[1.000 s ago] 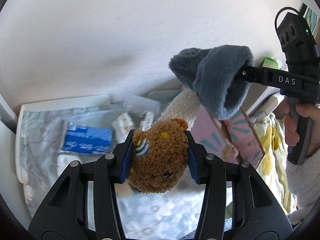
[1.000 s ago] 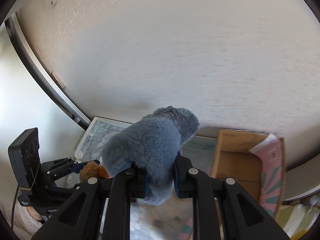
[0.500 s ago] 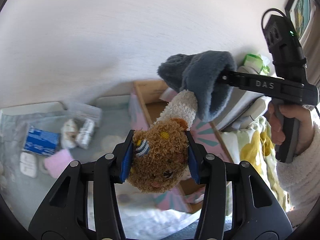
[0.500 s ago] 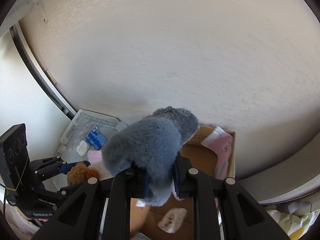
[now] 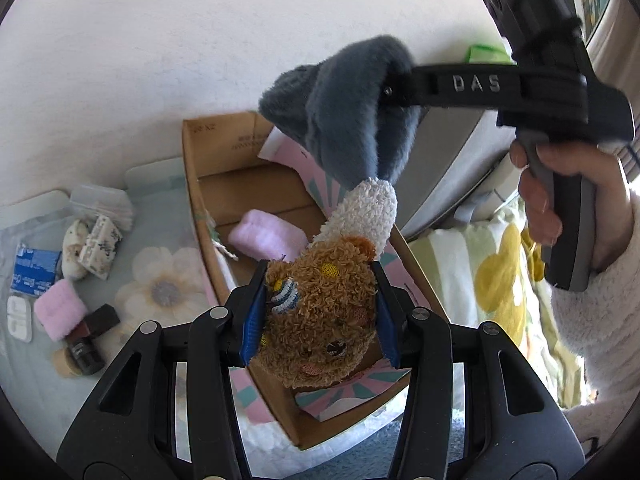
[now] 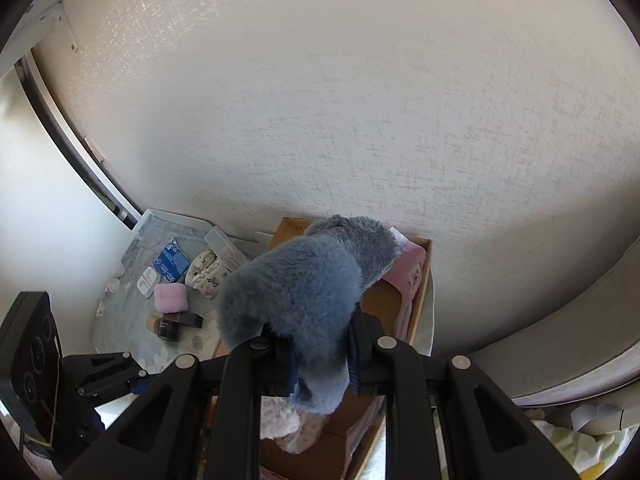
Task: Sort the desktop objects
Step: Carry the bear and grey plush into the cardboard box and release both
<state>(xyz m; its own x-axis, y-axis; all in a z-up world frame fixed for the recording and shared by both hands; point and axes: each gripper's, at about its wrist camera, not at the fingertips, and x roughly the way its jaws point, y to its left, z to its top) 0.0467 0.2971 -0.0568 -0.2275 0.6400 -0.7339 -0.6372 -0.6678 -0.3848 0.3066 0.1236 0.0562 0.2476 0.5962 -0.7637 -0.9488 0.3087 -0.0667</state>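
Left wrist view: left claw [image 5: 318,320] clamped on brown bear head of plush toy [image 5: 320,312], held over the cardboard box [image 5: 200,168]. Right wrist view: right claw [image 6: 320,354] pinched shut on the toy's grey fur, also above the box. Step: carrying. Next, judged: lower into the box, then release both.

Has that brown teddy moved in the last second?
Yes. The brown teddy, clamped in the left gripper, went from over the cluttered cloth to above the cardboard box.

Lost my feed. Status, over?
Left tool shut on bear toy. Right tool shut on grey plush. Both over cardboard box; nothing blocking.
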